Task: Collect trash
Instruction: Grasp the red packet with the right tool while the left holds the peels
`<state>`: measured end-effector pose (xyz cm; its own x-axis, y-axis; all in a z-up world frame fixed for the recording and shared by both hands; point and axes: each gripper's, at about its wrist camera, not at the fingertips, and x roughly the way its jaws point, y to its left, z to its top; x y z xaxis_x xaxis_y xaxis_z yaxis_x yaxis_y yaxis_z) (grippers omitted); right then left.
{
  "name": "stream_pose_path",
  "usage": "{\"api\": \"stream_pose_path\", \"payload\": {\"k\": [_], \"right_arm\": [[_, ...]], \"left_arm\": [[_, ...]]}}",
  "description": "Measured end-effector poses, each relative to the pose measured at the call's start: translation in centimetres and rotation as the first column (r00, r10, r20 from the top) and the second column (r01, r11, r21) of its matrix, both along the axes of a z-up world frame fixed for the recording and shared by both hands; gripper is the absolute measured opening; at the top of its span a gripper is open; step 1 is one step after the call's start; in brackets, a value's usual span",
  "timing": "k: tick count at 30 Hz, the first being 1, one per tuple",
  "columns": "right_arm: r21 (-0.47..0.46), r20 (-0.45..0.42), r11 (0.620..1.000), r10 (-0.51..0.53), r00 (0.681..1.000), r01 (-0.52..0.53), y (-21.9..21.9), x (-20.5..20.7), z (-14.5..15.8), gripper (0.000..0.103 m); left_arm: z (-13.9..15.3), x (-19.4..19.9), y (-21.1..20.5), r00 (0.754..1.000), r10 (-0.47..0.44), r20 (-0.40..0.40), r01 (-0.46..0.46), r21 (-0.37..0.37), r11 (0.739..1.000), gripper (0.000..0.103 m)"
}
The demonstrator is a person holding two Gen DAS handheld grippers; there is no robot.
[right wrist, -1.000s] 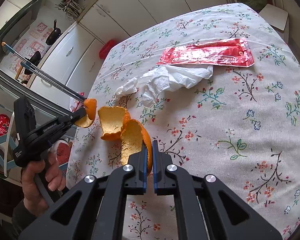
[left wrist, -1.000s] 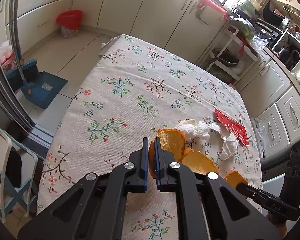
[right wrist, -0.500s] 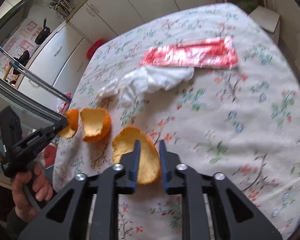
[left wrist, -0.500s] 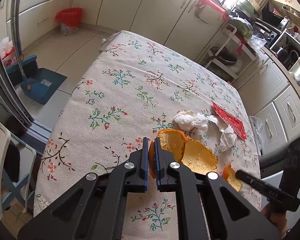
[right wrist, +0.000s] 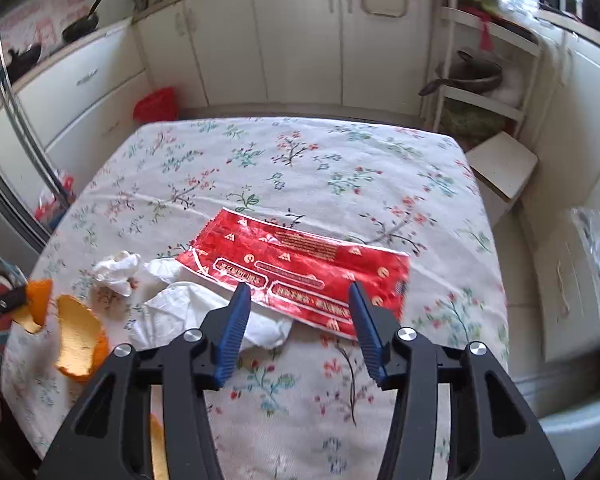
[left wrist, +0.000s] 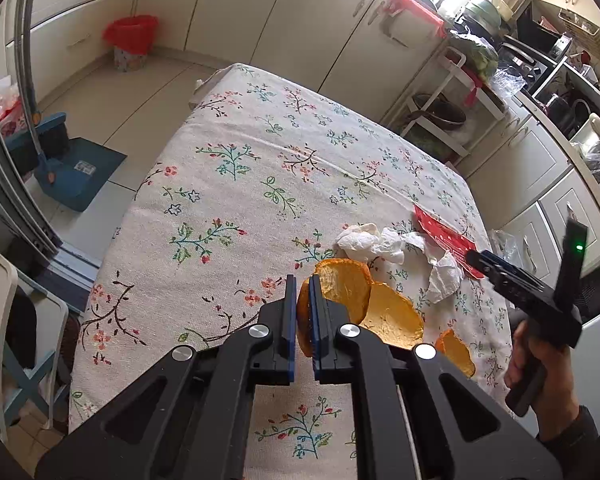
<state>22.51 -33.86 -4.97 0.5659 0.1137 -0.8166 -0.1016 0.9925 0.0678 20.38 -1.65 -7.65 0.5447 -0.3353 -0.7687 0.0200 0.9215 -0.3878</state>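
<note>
R claw [right wrist: 298, 316] has just been opening, jaws now spread w/ nothing between them, pointing down at the red wrapper [right wrist: 300, 268] lying flat straight ahead of the tips. Wrapper's long axis runs across the claw's line, left-far to right-near, so the jaws straddle its length, not its narrow width; prob. needs a wrist roll or a grab at the near long edge. Crumpled tissue [right wrist: 204, 312] sits just left of it, tucked under the wrapper's left end, towards the surface's [right wrist: 380, 160] left edge. Loose orange peel [right wrist: 82, 340] further left, near that edge. L claw [left wrist: 302, 316] is clenched on another peel piece [left wrist: 342, 286], busy, so the R hand is nearer and free for the wrapper.
</note>
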Motion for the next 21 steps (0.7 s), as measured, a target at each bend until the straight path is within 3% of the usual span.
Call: {"api": "stream_pose_path", "payload": {"k": [5,10,11,13,16,18,20,21], "right_arm": [[-0.08,-0.032,0.993,0.089,0.996,-0.092,1.6,1.4,-2.2,0.055],[0.012,-0.034,0.99,0.143,0.989,-0.143,1.2,2.1,-2.1,0.063],[0.026,-0.038,0.987,0.158,0.987,-0.158,1.3,2.1,-2.0,0.068],[0.011,-0.05,0.98,0.2,0.978,-0.2,1.8,1.9,-2.0,0.075],[-0.019,-0.039,0.984,0.175,0.984,-0.176,1.7,1.8,-2.5,0.076],[0.036,-0.037,0.991,0.133,0.99,-0.132,1.0,2.2,-2.3,0.072],[0.135,-0.039,0.989,0.072,0.997,-0.066,-0.3,2.6,-2.1,0.049],[0.175,-0.047,0.984,0.042,0.998,-0.033,-1.1,2.8,-2.1,0.044]], "left_arm": [[0.4,0.0,0.5,1.0,-0.001,0.003,0.001,-0.013,1.0,0.006],[0.7,-0.2,1.0,1.0,-0.002,0.007,0.002,-0.029,1.0,0.006],[0.7,-0.2,1.1,1.0,0.0,0.007,0.001,-0.031,1.0,0.006],[0.8,-0.2,1.3,1.0,0.004,0.007,-0.003,-0.042,0.999,0.006],[0.8,-0.2,1.4,1.0,0.004,0.006,-0.004,-0.047,0.999,0.006],[0.8,-0.3,1.4,1.0,0.001,0.007,-0.001,-0.048,0.999,0.006],[0.8,-0.3,1.3,1.0,0.001,0.007,-0.001,-0.049,0.999,0.006],[0.8,-0.3,1.3,1.0,0.001,0.007,-0.001,-0.05,0.999,0.006]]}}
